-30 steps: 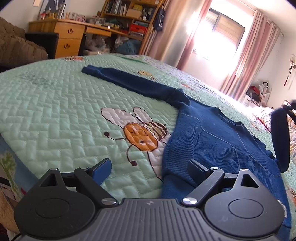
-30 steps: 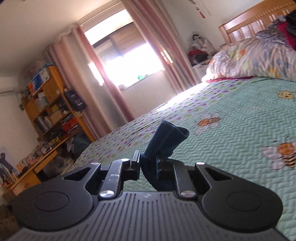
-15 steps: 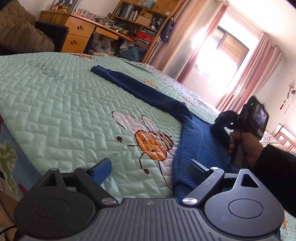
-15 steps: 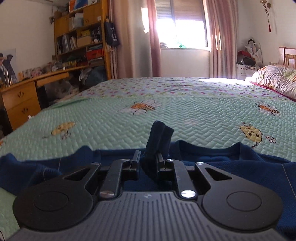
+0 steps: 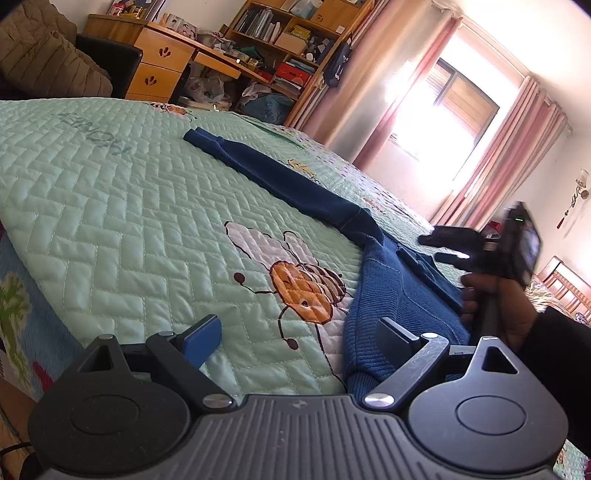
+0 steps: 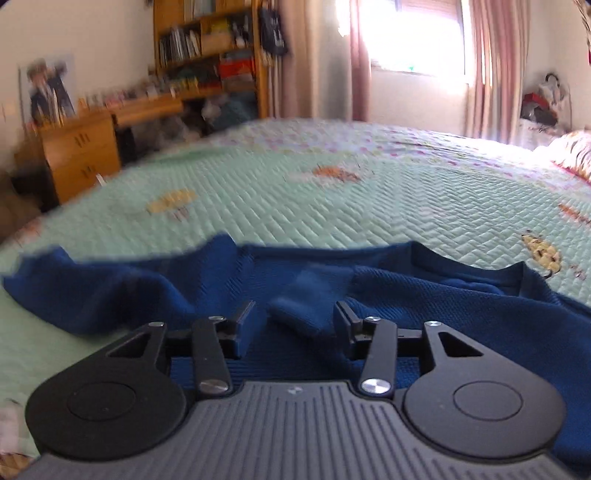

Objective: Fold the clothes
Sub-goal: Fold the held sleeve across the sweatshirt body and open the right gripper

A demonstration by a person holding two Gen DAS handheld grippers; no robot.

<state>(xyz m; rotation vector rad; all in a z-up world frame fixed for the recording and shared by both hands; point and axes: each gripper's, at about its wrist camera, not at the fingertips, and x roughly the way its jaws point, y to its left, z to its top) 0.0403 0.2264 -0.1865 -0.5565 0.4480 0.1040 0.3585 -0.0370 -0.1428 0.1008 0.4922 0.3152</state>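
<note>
A dark blue knit sweater lies flat on the green quilted bedspread, one sleeve stretched out toward the far left. My left gripper is open just above the bedspread, its right finger over the sweater's near hem, gripping nothing. My right gripper hovers low over the sweater's body. Its jaws are opening, and the other sleeve's cuff lies loose between them, clear of both pads. In the left wrist view a hand holds that right gripper over the sweater.
A bee picture is stitched into the bedspread beside the sweater. Past the far bed edge stand a wooden desk, a full bookshelf and pink curtains at a bright window. Bedding is piled at the right.
The right gripper carried the pinched sleeve cuff across and down onto the sweater's body, then its jaws parted and let the cuff go. The left gripper rolled slightly and stayed open.
</note>
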